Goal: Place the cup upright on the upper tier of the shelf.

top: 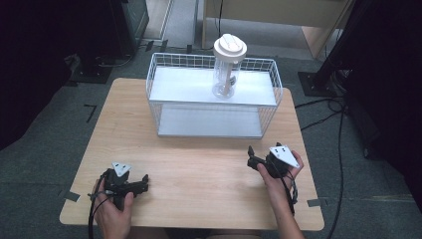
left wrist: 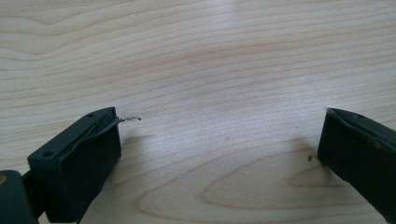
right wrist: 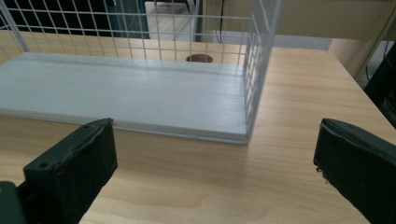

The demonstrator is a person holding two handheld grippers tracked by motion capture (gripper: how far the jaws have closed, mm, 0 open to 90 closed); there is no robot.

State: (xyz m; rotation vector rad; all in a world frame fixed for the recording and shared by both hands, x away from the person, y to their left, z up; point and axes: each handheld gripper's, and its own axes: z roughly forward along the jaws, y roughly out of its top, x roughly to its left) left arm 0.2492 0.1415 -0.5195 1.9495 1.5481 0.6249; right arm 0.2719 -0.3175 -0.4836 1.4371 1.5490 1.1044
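While resting on table, both claws agape

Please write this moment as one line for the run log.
left hand-held gripper: open, on table | right hand-held gripper: open, facing wire shelf rack | clear jar with white lid: upright on upper shelf

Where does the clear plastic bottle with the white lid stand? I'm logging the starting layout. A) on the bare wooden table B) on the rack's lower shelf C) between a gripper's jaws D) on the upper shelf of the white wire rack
D: the clear plastic bottle stands upright on the upper shelf of the white wire rack, away from both grippers.
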